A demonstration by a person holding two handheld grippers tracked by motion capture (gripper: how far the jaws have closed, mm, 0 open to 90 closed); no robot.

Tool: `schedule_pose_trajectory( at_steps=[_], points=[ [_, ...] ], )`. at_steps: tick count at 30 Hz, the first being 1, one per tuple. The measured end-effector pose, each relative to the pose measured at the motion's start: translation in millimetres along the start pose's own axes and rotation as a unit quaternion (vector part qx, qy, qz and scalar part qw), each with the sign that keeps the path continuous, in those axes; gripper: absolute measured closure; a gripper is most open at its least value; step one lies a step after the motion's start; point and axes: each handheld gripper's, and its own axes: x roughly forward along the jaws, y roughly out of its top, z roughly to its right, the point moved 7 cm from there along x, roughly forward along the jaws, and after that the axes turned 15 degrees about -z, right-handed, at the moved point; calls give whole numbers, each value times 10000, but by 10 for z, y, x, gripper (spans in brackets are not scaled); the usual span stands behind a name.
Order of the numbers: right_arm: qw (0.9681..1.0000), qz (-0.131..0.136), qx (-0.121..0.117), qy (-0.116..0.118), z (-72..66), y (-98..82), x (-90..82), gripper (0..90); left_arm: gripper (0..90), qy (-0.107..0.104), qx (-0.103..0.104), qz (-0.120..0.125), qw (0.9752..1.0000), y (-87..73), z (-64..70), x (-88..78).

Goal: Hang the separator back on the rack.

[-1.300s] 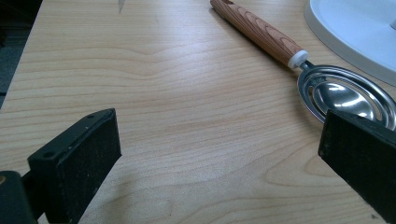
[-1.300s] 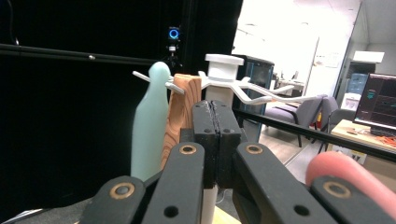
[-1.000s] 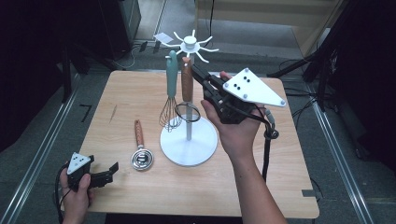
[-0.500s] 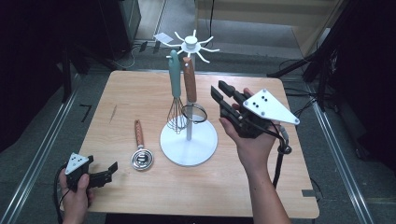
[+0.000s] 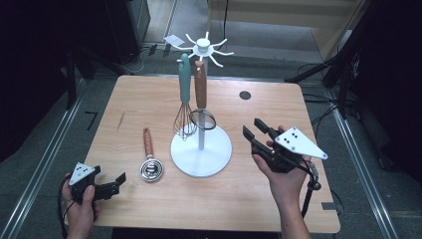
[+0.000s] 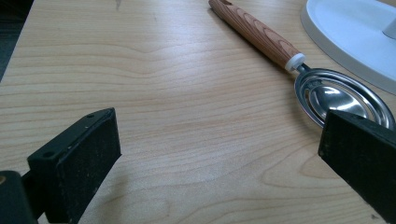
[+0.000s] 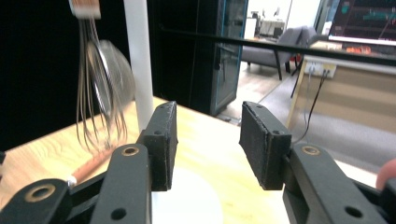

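Here, right tool [image 5: 258,131] beside white stand [image 5: 201,149]

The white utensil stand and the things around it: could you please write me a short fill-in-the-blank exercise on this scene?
1. The whisk with the teal handle hangs from the white ____.
2. The strainer with the wooden handle lies flat on the ____, apart from the stand's base.
3. Nothing sits between the jaws of the right gripper, which have just been ____.
4. The left gripper has its jaws ____, with bare wood between them.

Missing words: stand; table; opening; open
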Motion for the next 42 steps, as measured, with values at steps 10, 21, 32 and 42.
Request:
schedule_pose_trajectory(
  at_steps=[10, 21, 32, 42],
  points=[
    [9985, -368, 310, -243, 202, -493, -59, 561, 0, 56, -42, -158, 9999, 3, -11, 31],
    [9933, -881, 560, -497, 373, -1027, -102, 561, 0, 54, 353, -249, 9991, 32, 88, 32],
    [9879, -1221, 802, -515, 393, -1398, -112, 562, 223, -138, 520, -258, 9982, 144, 441, 162],
    [9844, -1455, 909, -398, 307, -1613, -30, 565, 463, -442, 458, -601, 9962, 218, 532, 370]
  ],
)
